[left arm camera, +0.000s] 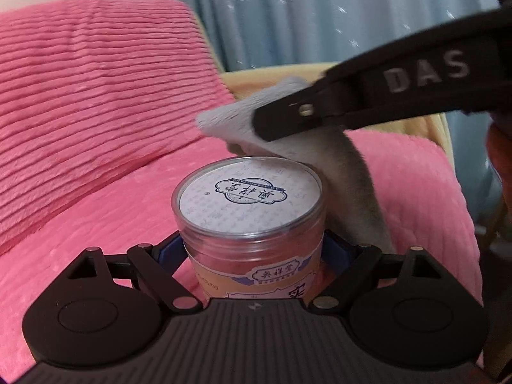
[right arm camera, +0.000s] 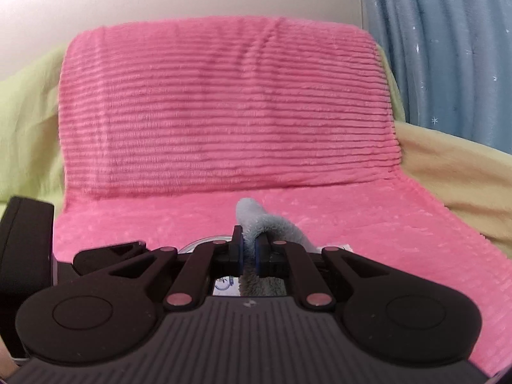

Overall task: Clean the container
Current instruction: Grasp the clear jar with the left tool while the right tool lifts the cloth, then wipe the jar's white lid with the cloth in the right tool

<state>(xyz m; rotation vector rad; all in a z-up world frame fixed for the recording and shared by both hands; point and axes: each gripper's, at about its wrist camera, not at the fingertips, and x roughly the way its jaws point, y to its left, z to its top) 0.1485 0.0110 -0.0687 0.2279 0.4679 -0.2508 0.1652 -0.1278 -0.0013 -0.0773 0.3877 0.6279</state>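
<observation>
- My left gripper (left arm camera: pixel 256 249) clamps the jar (left arm camera: pixel 252 224) upright.
- My right gripper (right arm camera: pixel 248 252) pinches the cloth (left arm camera: pixel 230 121) just above the far lid (left arm camera: pixel 248 196) rim.
- How much wiping is done, I cannot tell.

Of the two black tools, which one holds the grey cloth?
The right tool, shut on the grey fluffy cloth above the lid. The left tool instead grips the clear plastic jar.
</observation>
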